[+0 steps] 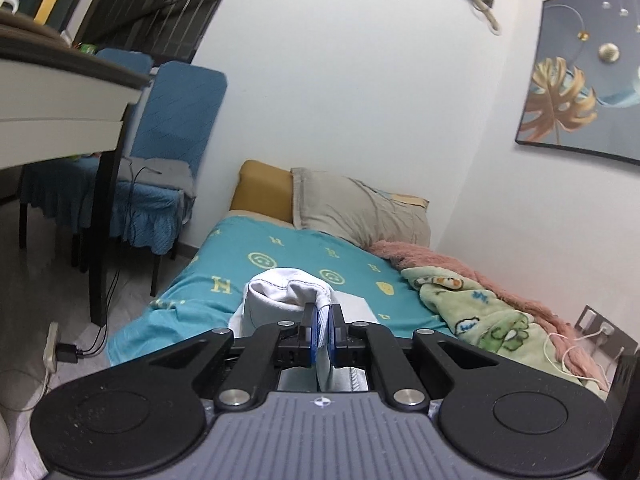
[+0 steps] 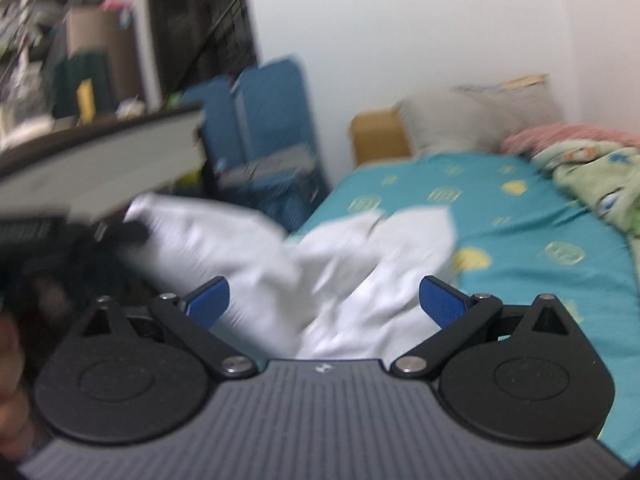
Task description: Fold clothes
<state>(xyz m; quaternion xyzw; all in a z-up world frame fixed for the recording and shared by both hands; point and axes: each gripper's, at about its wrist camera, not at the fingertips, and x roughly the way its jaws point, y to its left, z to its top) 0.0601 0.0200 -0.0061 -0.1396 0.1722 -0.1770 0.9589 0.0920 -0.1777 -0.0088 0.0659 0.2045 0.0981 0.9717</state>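
Note:
A white garment point(image 1: 280, 296) is bunched up over the near end of a bed with a teal patterned sheet point(image 1: 280, 252). My left gripper point(image 1: 321, 322) is shut on a fold of its fabric, which runs up between the blue pads. In the blurred right wrist view the same white garment point(image 2: 320, 272) hangs spread in front of my right gripper point(image 2: 324, 300), which is open with its blue pads wide apart and nothing clamped. At that view's left edge the other gripper point(image 2: 120, 232) holds the cloth's far corner.
A beige pillow point(image 1: 360, 212), a pink throw point(image 1: 460, 268) and a green cartoon blanket point(image 1: 480, 312) lie at the bed's head and right side. A table point(image 1: 60, 92) and blue-covered chairs point(image 1: 172, 128) stand left of the bed. A power strip point(image 1: 52, 344) with cables lies on the floor.

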